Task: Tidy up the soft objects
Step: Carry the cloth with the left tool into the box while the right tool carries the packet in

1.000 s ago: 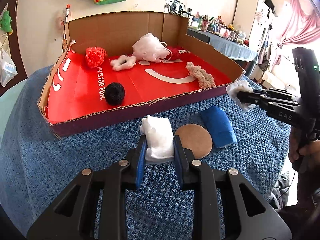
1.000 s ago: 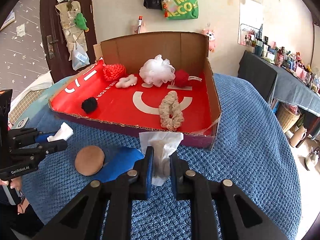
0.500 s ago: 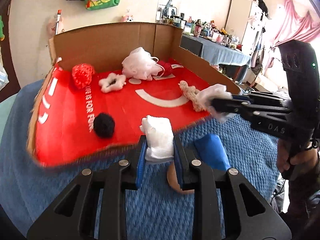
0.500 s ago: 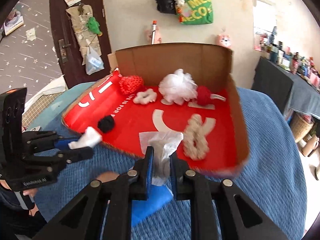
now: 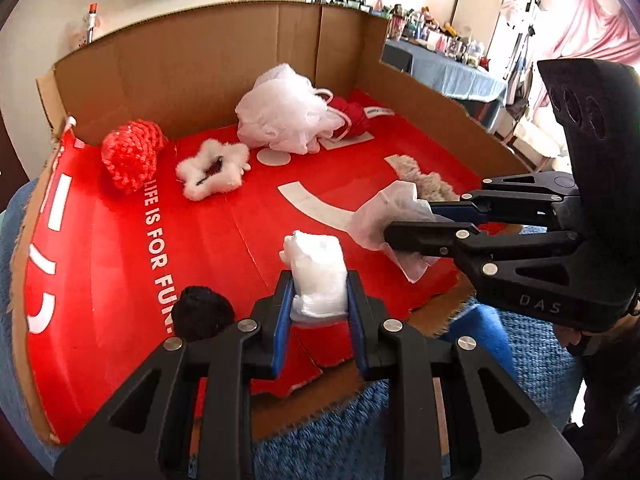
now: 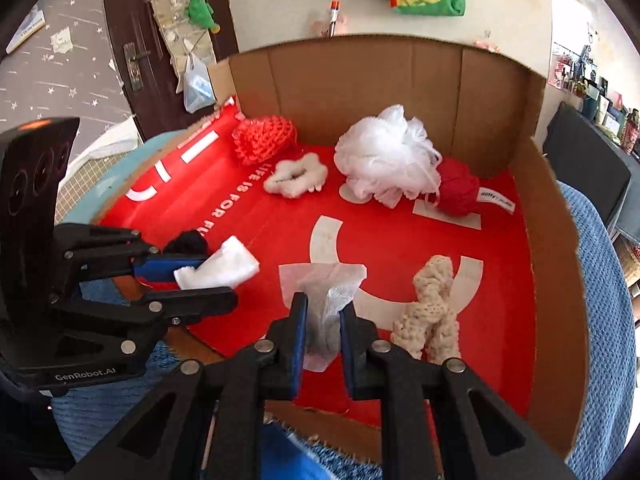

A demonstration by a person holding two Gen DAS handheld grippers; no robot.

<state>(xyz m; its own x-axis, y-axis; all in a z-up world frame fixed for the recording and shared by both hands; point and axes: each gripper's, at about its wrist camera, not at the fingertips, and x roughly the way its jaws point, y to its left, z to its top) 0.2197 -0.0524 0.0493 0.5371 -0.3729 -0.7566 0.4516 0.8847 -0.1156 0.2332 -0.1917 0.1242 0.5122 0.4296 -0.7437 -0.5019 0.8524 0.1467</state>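
Your left tongs (image 5: 320, 300) pinch a folded white pad (image 5: 318, 276) and your right tongs (image 6: 323, 332) clamp a thin gauzy tissue (image 6: 328, 292), both hanging over the near part of the red cardboard tray (image 6: 400, 248). Lower each onto bare red floor, clear of the black pom-pom (image 5: 202, 312) and the beige knitted piece (image 6: 432, 312), before letting go. The near tray rim and the blue-covered bench beneath sit largely hidden behind the tongs.

Ahead of our claws we see a corrugated cardboard box (image 5: 200, 60) with a glossy red printed floor, white mesh netting puff (image 5: 288, 116), fuzzy crocheted yarn pieces (image 6: 430, 308), all on nubbly blue cloth (image 6: 600, 320).
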